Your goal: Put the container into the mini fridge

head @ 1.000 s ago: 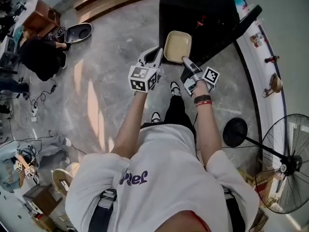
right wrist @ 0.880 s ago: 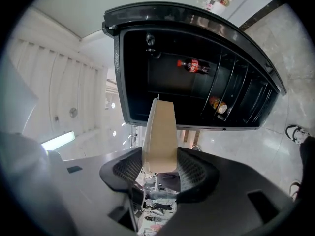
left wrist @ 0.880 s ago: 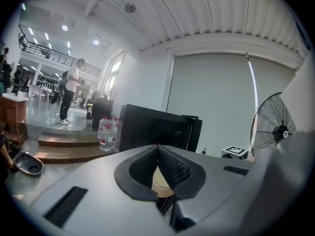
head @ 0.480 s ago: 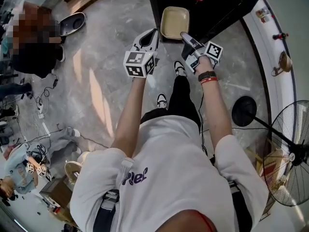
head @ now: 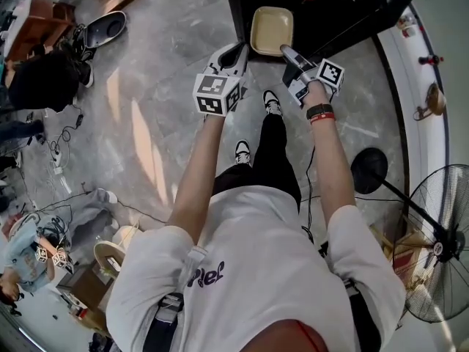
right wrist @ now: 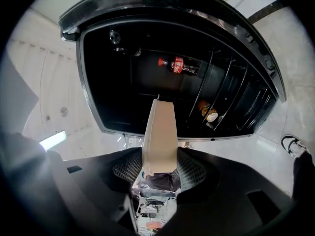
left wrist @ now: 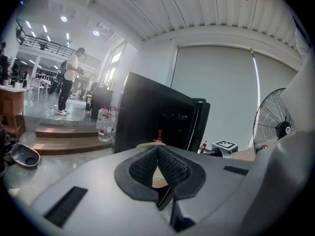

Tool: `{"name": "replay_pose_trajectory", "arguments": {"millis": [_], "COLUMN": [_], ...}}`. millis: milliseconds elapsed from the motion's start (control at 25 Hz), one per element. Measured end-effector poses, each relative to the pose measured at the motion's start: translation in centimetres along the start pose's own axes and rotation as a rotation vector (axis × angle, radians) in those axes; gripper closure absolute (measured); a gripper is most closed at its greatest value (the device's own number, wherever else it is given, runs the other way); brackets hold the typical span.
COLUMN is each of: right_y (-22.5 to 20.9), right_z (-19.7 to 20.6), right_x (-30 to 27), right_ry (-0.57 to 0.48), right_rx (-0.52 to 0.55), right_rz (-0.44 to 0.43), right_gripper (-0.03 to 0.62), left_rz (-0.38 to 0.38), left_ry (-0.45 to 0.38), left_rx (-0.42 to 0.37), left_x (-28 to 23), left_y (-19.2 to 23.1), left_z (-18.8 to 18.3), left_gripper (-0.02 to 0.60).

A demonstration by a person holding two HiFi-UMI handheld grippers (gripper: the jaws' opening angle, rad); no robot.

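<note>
Left tongs [head: 238,50] and right tongs [head: 287,50] are clamped on the container [head: 271,30] at the fridge [head: 330,13] mouth.

Over the last second the container is brought lower and closer to the open fridge, so only the push inside seems left (a bottle [right wrist: 179,65] is seen on a shelf within). One rim is pinched between the partly closed right pads; the left pads are nearly shut on the opposite rim. The container is held open side up, just before the opening.
</note>
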State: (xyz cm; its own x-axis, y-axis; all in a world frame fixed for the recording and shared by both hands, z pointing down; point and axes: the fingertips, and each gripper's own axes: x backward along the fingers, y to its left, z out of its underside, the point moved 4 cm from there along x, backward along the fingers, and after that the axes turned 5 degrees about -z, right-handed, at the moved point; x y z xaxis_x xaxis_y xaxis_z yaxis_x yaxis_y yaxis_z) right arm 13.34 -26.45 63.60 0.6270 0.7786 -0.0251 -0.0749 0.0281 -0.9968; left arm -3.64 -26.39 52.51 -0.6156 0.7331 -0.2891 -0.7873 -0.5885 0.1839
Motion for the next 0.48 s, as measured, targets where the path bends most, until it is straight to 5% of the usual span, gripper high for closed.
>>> {"name": "replay_pose_trajectory", "arguments": {"millis": [480], "right_y": [-2.6], "right_z": [-4.4], "right_x": [-3.6], "right_ry": [0.018], "right_rx": [0.007], "right_rz": [-0.002], "right_gripper": [0.367], "left_rz": [-0.009], "left_ry": [0.026], "left_rx": [0.017], "left_x": [-3.9], "left_y": [1.8], "left_z": [1.6], "left_gripper": [0.560]}}
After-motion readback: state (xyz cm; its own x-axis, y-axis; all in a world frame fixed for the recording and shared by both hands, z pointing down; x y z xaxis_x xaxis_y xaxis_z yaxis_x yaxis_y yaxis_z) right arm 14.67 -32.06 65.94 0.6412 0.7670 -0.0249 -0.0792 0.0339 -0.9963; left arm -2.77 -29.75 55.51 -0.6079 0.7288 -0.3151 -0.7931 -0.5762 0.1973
